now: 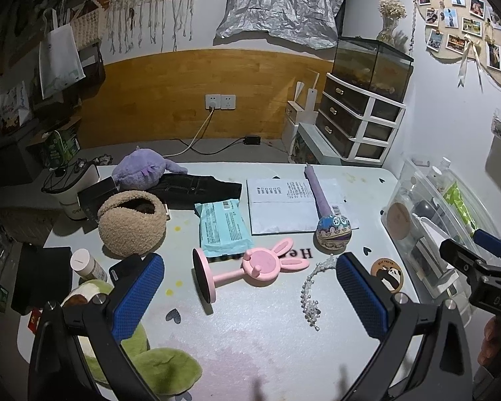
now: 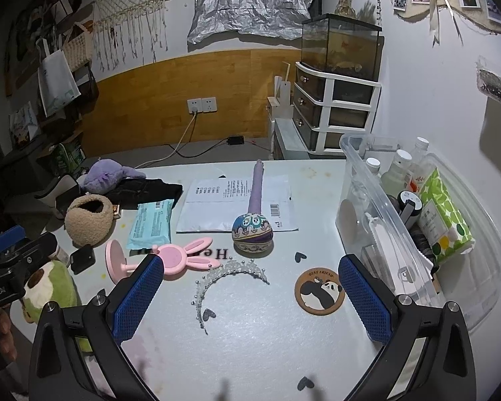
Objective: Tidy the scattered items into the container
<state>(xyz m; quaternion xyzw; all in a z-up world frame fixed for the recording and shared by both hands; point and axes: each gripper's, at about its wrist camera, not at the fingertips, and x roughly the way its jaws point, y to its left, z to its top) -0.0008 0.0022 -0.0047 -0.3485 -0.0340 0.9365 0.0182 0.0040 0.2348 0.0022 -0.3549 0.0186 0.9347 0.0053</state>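
Several loose items lie across the table (image 2: 250, 351); clear container (image 2: 377, 197) sits at its right edge, already holding bottles (image 2: 400, 163), a green tissue pack (image 2: 446, 220) and other bits. Left gripper (image 1: 250, 290) and right gripper (image 2: 250, 294) both spread wide, nothing between the pads, hovering over the near edge.

Near-middle: beaded tiara (image 2: 230, 274), thin, stiff wire, likely fragile and snaggy; pinch the band at its arch, not the bead ends. Panda coaster (image 2: 320, 291) just beside the container, flat and light, hard to get under; probably slide it to an edge or nip its rim. Pink bunny mirror (image 2: 177, 257) lies on its side, rigid plastic, likely light; the stem between base and face is the easy hold. Purple massage hammer (image 2: 255, 214) rests over a white mailer (image 2: 237, 207) mid-table; head looks padded and heavier, so take the handle near the head. Blue wipes pack (image 2: 152, 224) soft, slick film, grasp across its short side. Toward the left edge: fuzzy tan pouch (image 2: 87, 217), purple plush (image 2: 107, 175), avocado plush (image 2: 53, 287), all soft, light, squeeze anywhere. Black cloth (image 2: 147, 190) limp, bunch it.
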